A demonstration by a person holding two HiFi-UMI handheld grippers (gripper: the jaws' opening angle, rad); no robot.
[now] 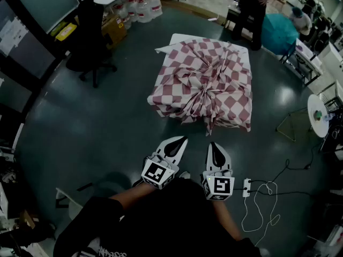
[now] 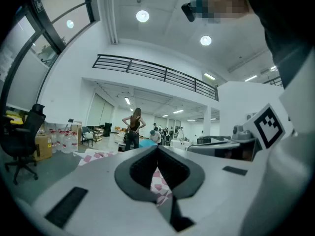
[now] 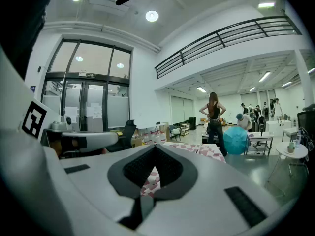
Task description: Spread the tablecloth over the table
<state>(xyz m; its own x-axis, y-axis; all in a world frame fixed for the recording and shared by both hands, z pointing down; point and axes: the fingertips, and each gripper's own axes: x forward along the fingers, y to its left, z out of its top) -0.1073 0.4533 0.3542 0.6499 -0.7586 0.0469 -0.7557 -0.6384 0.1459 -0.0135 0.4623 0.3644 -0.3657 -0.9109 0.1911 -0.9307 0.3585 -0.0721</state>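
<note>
A red-and-white checked tablecloth (image 1: pixel 206 84) lies bunched and creased over a low table in the middle of the floor, its folds gathered toward the near side. A white corner (image 1: pixel 177 38) of the table shows at the far left. Both grippers hover over the floor short of the table, apart from the cloth. My left gripper (image 1: pixel 181 141) is shut and holds nothing. My right gripper (image 1: pixel 213 146) is also shut and empty. In the left gripper view the cloth (image 2: pixel 98 156) shows ahead beyond the closed tips (image 2: pixel 157 146). The right gripper view shows the cloth (image 3: pixel 197 149) past its closed tips (image 3: pixel 155 145).
A black office chair (image 1: pixel 88 31) and water bottles (image 1: pixel 136 7) stand at the far left. A person (image 1: pixel 254 9) stands behind the table beside a teal object (image 1: pixel 278 31). A round white side table (image 1: pixel 321 114) is at right. A power strip with white cable (image 1: pixel 247 186) lies on the floor.
</note>
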